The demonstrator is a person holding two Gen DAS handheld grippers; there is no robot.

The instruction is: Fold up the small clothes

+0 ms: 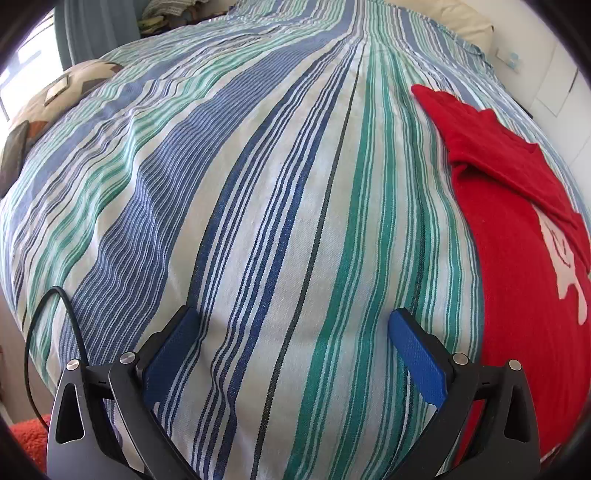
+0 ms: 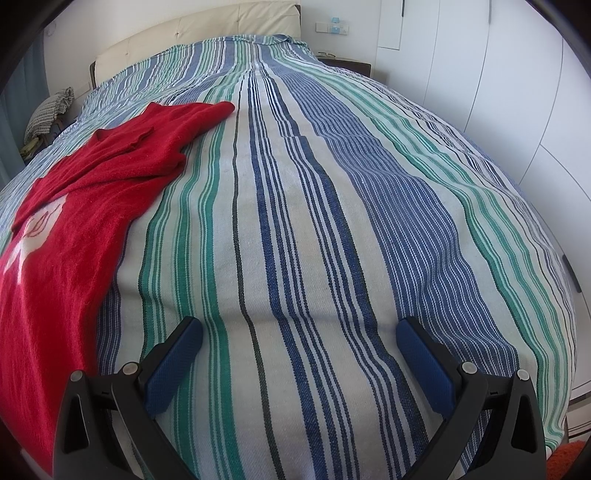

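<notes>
A small red garment (image 1: 517, 266) with a white print lies on the striped bedspread (image 1: 258, 203), at the right of the left wrist view. One sleeve is folded in over its body. It also shows at the left of the right wrist view (image 2: 74, 229). My left gripper (image 1: 291, 321) is open and empty, low over the bedspread just left of the garment. My right gripper (image 2: 299, 328) is open and empty over bare bedspread (image 2: 332, 221), to the right of the garment.
A cream headboard (image 2: 207, 29) stands at the far end of the bed. Patterned cushions (image 1: 62, 92) lie at the bed's left side. White wardrobe doors (image 2: 498, 92) run along the right. An orange rug (image 1: 29, 439) lies beside the bed.
</notes>
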